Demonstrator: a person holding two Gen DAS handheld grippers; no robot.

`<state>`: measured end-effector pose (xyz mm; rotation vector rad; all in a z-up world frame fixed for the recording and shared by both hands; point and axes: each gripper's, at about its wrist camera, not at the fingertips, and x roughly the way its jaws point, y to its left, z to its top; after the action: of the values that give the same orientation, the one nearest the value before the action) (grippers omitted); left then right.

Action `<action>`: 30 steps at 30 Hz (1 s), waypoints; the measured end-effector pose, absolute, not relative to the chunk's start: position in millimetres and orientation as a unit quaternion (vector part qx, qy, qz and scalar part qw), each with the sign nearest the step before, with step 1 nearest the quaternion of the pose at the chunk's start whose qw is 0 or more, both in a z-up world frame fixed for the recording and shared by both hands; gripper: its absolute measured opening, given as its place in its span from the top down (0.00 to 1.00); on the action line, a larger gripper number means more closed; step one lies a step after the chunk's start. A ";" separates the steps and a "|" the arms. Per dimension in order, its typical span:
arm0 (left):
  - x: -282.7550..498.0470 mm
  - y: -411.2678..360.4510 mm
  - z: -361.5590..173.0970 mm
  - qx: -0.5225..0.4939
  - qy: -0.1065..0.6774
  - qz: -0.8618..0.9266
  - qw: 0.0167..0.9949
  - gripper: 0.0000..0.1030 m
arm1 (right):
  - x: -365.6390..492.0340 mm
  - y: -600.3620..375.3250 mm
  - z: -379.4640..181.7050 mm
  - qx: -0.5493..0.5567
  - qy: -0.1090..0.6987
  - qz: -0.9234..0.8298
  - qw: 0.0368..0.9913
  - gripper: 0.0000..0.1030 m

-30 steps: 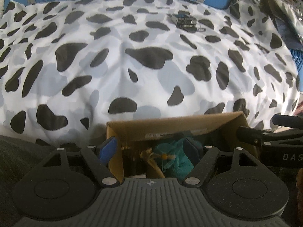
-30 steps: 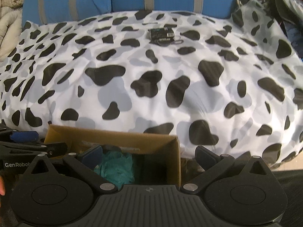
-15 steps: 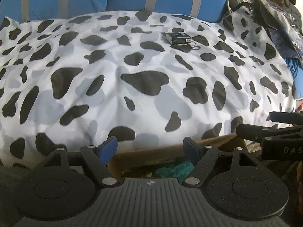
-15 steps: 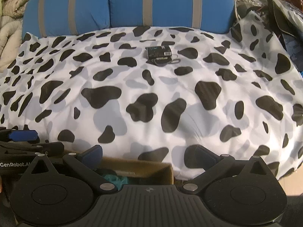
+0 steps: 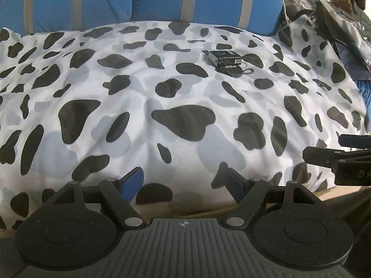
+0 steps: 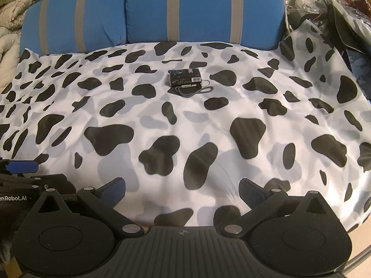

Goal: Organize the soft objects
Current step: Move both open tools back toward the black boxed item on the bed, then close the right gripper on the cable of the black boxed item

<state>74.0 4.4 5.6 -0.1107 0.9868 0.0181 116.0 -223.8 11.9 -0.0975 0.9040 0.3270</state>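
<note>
left gripper fingers wide apart and empty over the near edge of a cow-print duvet, right gripper likewise spread and empty, small black box on what may be a pouch near the far edge, blue pillows behind

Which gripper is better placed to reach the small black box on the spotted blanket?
Right gripper, marginally: the black box lies nearly straight ahead of it, while it sits off right of the left gripper. Both are open.

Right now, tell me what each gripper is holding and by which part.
Nothing is held. The left gripper and the right gripper both stand open over the cow-print duvet, with only fabric showing between their fingers.
</note>
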 end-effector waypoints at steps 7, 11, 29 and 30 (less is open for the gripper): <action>94.7 10.3 0.5 -0.054 0.477 0.007 0.877 0.26 | 135.4 -225.7 10.8 -0.048 0.430 0.162 0.887 0.00; 106.0 11.7 -2.3 -0.052 0.479 0.000 0.876 0.26 | 146.1 -223.4 10.4 -0.054 0.423 0.173 0.888 0.00; 160.7 17.8 -8.5 -0.039 0.478 -0.005 0.878 0.26 | 203.4 -212.6 3.8 -0.054 0.410 0.194 0.889 0.01; 163.8 17.8 -8.5 -0.038 0.478 -0.005 0.878 0.26 | 207.1 -211.2 3.3 -0.055 0.409 0.195 0.890 0.02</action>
<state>163.8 17.8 -8.5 -0.0795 0.9964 -0.0109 207.1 -211.2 3.3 -0.1144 0.8503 0.4046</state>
